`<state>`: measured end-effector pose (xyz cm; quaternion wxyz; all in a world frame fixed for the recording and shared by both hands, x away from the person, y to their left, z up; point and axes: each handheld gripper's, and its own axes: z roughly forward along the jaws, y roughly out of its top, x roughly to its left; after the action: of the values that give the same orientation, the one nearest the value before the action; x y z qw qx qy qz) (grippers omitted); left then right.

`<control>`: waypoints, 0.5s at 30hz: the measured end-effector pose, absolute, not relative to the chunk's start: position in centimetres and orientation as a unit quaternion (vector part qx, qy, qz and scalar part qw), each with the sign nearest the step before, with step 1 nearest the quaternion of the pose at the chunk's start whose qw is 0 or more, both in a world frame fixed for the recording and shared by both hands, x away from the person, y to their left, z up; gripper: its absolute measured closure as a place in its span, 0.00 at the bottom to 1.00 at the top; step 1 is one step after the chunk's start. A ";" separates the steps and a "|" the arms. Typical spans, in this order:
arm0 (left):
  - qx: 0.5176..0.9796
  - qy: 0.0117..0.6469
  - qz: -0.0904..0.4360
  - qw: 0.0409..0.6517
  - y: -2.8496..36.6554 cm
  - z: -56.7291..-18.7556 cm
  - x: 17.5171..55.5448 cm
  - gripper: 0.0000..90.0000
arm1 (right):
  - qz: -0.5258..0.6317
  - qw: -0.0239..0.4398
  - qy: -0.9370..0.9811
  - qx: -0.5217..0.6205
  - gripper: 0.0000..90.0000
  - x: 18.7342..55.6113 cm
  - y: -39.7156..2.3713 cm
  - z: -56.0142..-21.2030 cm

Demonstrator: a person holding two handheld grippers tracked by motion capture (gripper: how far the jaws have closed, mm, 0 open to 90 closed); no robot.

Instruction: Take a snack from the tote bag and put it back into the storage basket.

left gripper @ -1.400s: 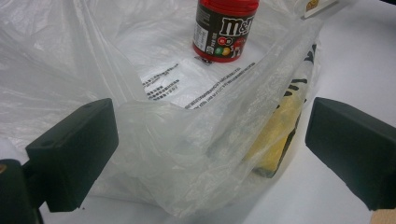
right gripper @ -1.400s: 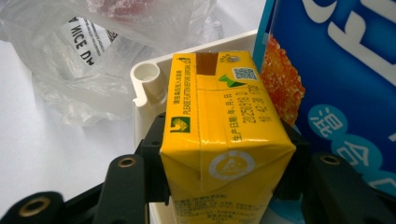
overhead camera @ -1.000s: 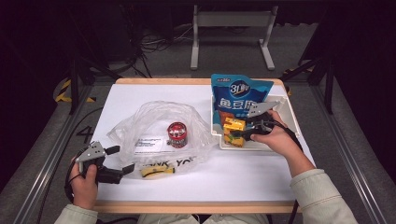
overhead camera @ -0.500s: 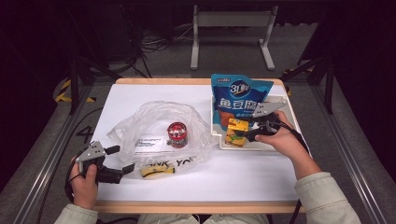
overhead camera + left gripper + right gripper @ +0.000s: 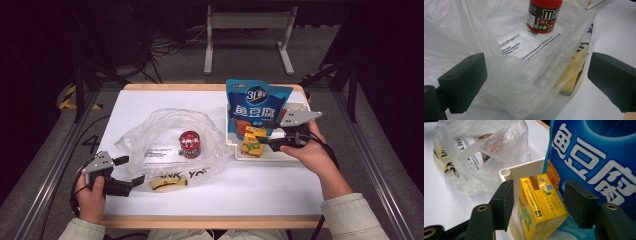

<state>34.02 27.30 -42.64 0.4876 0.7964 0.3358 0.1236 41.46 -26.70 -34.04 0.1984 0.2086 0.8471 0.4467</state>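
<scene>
My right fingers [image 5: 537, 203] straddle the yellow drink carton [image 5: 540, 207], which stands tilted in the white tray [image 5: 524, 168] against the blue snack pouch [image 5: 596, 157]; they have just been narrowing, yet gaps show on both sides, so nothing is gripped; I should centre the carton between the pads, clamp on its broad faces, and lift straight so the pouch behind stays put; my left fingers [image 5: 536, 82] gape around the crumpled rim of the plastic bag [image 5: 506, 62] on the bench [image 5: 260, 185], pinching nothing; they must clamp that rim and raise it to open a mouth.
</scene>
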 end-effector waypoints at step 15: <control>0.796 0.336 0.125 0.488 27.3 -42.6 34.0 0.04 | 0.397 0.148 0.879 0.220 0.98 40.2 -26.6 -35.8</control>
<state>33.99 27.32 -42.62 0.4877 0.7962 0.3357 0.1245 40.23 -26.64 -35.75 0.1477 0.2204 0.8786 0.3970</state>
